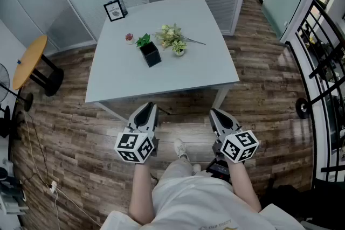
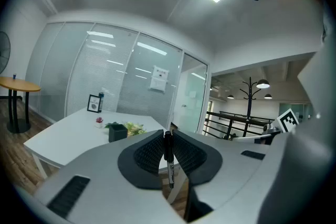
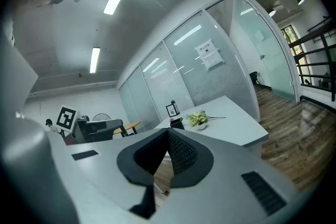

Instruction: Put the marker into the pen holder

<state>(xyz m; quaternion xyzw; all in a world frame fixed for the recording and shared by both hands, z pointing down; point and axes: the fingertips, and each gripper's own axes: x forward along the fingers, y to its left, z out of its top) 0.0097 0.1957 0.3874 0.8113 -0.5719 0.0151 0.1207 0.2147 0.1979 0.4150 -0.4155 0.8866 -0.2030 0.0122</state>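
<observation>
Black marker (image 2: 168,157) stands upright, pinched in our left hand-held gripper (image 1: 149,107), a hold that we judge suits lowering it straight into the pen holder (image 1: 151,54) (the black box by the plants (image 1: 171,36) on the desk (image 1: 205,64), well ahead of us). Our right hand-held gripper (image 3: 167,131) is pressed together, empty.

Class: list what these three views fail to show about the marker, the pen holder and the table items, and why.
- The marker: head view, hidden inside the left gripper; barrel print too small in the left gripper view.
- The pen holder: head view, inside dark and small; contents unclear.
- The framed card: every view, print too small.
</observation>
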